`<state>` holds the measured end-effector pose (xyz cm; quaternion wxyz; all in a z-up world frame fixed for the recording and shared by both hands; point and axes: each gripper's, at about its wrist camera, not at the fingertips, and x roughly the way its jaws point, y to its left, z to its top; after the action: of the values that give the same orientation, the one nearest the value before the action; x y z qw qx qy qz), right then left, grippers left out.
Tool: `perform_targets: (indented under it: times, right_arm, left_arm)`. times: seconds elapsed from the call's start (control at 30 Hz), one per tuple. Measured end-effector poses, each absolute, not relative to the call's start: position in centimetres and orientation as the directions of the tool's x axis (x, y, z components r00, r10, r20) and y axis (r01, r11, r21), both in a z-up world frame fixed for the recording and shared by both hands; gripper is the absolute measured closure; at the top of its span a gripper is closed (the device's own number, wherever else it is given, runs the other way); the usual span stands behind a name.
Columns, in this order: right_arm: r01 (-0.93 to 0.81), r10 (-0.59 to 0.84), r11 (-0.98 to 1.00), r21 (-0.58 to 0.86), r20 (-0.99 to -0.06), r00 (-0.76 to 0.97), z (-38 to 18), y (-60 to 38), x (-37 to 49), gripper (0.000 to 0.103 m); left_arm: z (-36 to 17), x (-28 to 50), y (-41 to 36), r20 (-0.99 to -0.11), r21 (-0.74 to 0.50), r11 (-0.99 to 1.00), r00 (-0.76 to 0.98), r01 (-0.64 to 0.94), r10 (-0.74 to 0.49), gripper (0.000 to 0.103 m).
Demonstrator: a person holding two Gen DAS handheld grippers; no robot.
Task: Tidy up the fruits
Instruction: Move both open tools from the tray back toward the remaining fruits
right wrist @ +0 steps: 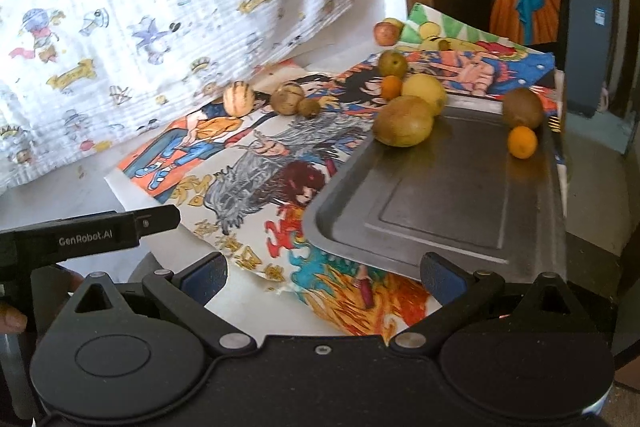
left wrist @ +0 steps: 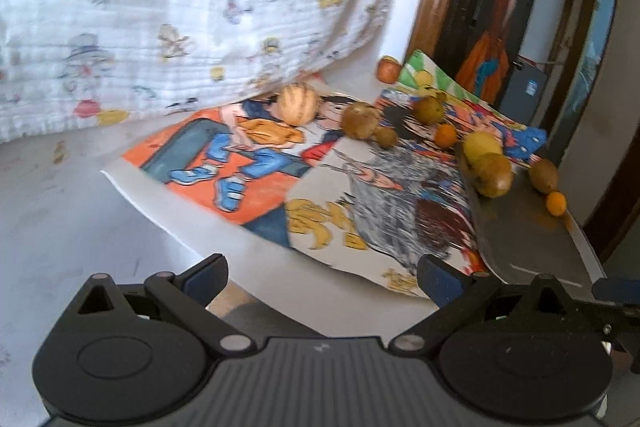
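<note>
Both tongs, left (left wrist: 322, 281) and right (right wrist: 324, 277), gape empty. On the metal tray (right wrist: 432, 203) sit four round fruits (right wrist: 404, 126); others lie beyond it on glossy posters (right wrist: 256, 163).

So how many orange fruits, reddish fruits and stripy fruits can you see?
Small round orange fruits: 2
Reddish round fruit: 1
Pale striped round fruit: 1
Total: 4

A white table (right wrist: 248, 291) bears cartoon posters (right wrist: 256, 163) and a printed cloth (right wrist: 120, 27).
</note>
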<state>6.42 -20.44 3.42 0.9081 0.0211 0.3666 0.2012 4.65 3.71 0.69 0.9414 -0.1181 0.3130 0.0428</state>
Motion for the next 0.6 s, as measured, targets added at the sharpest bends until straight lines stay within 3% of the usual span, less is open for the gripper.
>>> perform_targets:
  times: [0.27, 0.6]
  right_arm:
    - [-0.367, 0.393, 0.912, 0.186, -0.654, 0.646, 3.3, -19.0, 8.1, 0.001]
    - [-0.487, 0.467, 0.866, 0.114, -0.530, 0.707, 4.3, -17.2, 8.9, 0.001]
  left_arm:
    - [0.0, 5.3, 6.3, -0.615, -0.213, 0.950, 0.787, -0.230, 0.052, 0.000]
    - [0.0, 6.6, 8.8, -0.597, -0.246, 0.922, 0.796, -0.299, 0.099, 0.000]
